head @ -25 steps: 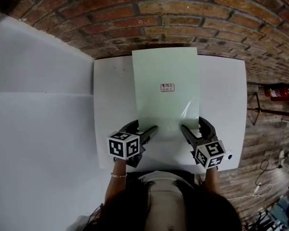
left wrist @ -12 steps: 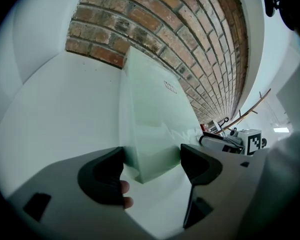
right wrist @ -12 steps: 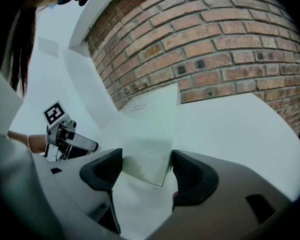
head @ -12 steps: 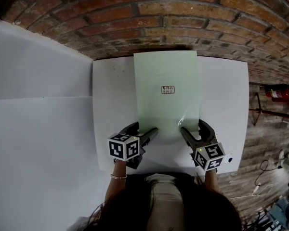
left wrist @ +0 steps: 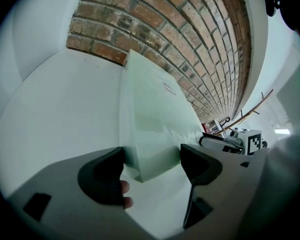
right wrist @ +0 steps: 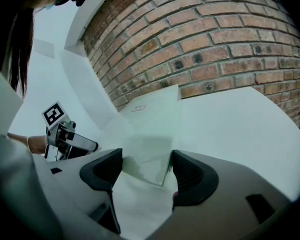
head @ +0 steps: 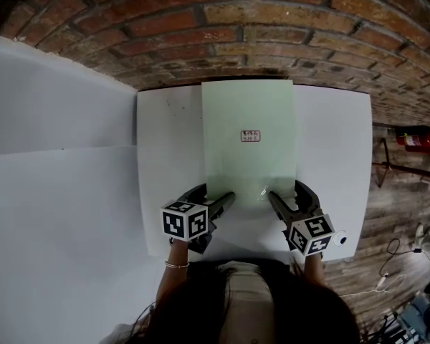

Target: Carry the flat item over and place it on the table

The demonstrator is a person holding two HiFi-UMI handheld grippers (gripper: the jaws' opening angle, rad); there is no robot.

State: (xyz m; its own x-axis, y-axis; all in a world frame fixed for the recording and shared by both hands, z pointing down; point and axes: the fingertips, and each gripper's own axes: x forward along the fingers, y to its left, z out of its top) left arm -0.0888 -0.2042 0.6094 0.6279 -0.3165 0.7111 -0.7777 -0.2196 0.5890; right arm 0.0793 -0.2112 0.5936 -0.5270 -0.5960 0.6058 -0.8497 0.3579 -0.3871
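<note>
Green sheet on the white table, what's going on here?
A person holds a gripper in each hand at the near edge of a pale green flat sheet, which lies on the white table with its far edge toward the brick wall. The left gripper and right gripper each have their jaws apart, with a near corner of the sheet between them, not clamped. The sheet looks set down.

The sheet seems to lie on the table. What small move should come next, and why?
Probably draw the left hand-held gripper and the right hand-held gripper straight back: the green sheet lies on the table, and both pairs of jaws stand apart around its near corners.
</note>
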